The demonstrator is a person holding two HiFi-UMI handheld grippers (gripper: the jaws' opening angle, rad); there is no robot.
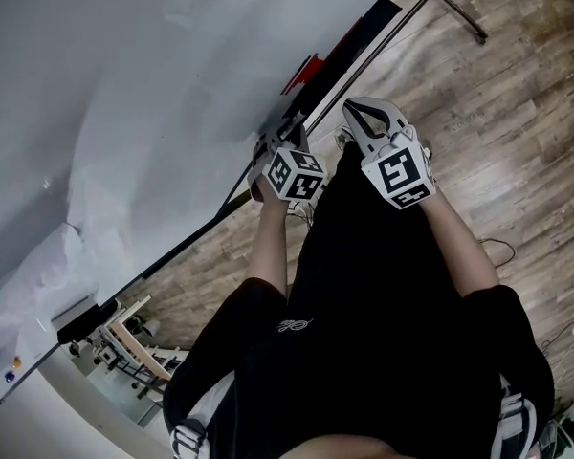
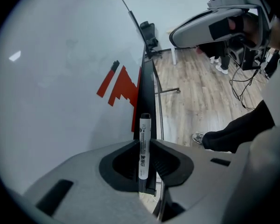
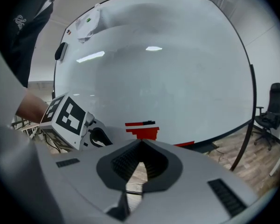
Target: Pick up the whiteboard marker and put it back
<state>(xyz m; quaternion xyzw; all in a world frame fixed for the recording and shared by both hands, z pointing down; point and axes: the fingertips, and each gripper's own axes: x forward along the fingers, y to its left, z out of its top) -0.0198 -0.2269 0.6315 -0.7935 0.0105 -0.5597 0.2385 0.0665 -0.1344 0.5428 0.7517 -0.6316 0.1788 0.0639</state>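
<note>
A white whiteboard marker (image 2: 143, 146) with a black cap is clamped between the pads of my left gripper (image 2: 144, 143). It points along the black tray (image 2: 147, 90) at the bottom edge of the whiteboard (image 1: 124, 84) and hovers just over it. In the head view the left gripper (image 1: 285, 130) sits at that tray (image 1: 359, 41), near a red stepped shape (image 1: 301, 73) on the board. My right gripper (image 1: 366, 113) hangs a little to the right, apart from the board. Its tips (image 3: 141, 143) meet with nothing between them.
The board's stand legs (image 1: 459, 8) spread over the wood floor at the upper right. A black eraser (image 1: 77, 318) rests on the tray's near end, above a wooden rack (image 1: 124, 338). An office chair (image 3: 270, 108) stands beyond the board. Cables (image 1: 502, 249) lie beside the person's legs.
</note>
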